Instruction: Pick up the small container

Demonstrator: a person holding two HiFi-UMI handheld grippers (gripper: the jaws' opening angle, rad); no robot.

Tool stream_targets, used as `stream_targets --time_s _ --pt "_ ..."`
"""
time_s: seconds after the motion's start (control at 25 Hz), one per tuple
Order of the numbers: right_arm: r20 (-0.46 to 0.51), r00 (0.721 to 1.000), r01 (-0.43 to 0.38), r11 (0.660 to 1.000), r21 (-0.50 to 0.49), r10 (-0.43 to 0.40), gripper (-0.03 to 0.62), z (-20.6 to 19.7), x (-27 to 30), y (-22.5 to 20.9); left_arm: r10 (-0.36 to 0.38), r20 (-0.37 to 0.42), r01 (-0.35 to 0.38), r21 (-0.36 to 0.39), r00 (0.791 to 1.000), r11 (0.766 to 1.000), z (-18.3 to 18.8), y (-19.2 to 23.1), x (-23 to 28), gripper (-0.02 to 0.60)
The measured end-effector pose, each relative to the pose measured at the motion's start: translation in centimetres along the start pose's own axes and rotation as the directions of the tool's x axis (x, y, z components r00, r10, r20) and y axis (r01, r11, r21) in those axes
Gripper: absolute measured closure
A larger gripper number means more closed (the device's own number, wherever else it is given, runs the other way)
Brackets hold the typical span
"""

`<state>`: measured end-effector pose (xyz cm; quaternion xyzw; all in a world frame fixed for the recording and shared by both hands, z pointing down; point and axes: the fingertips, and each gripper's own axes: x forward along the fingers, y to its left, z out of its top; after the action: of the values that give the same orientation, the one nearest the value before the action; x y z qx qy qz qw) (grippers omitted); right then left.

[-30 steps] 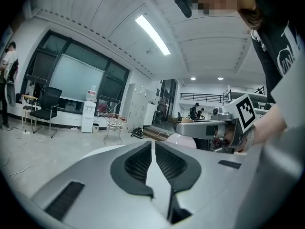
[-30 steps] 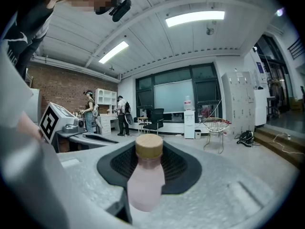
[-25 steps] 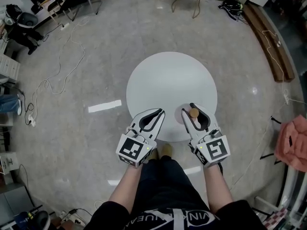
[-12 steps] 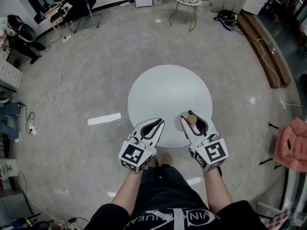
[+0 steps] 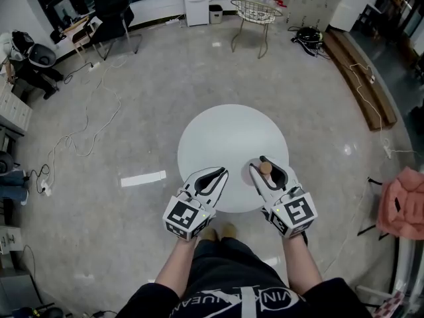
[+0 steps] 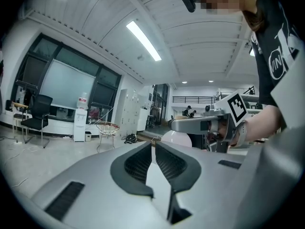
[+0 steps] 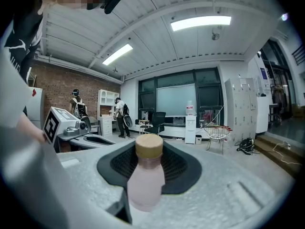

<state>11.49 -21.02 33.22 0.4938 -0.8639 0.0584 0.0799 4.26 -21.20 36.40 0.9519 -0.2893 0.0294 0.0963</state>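
Note:
The small container [image 5: 265, 168] is a pale pink bottle [image 7: 145, 178] with a tan cap. It stands upright between the jaws of my right gripper [image 5: 266, 171], which is shut on it [image 7: 148, 168]. In the head view it is held over the near right part of the round white table [image 5: 228, 134]. My left gripper [image 5: 210, 177] hovers over the table's near edge, to the left of the right one. Its jaws meet at the tips [image 6: 153, 145] with nothing between them. The table top is hidden in both gripper views.
Grey floor surrounds the table. A wire chair [image 5: 255, 8] stands far behind it and a long bench [image 5: 363, 71] runs at the back right. Pink cloth [image 5: 401, 201] hangs at the right edge. Cables [image 5: 79, 128] and a white strip [image 5: 143, 178] lie on the left.
The table has grown smaller and slid lower in the head view, and more of the room's far side shows. Both grippers keep their pose, the right still holding the container.

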Motion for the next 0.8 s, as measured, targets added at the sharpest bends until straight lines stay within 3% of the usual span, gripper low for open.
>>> stream_targets --time_s 0.8 --pt "0.047 0.999 -0.009 0.999 -0.035 0.011 0.462 4.3 -0.4 0.4 0.033 0.059 -0.035 0.029 0.998 0.999 5.0 1.7 -1.5 0.552"
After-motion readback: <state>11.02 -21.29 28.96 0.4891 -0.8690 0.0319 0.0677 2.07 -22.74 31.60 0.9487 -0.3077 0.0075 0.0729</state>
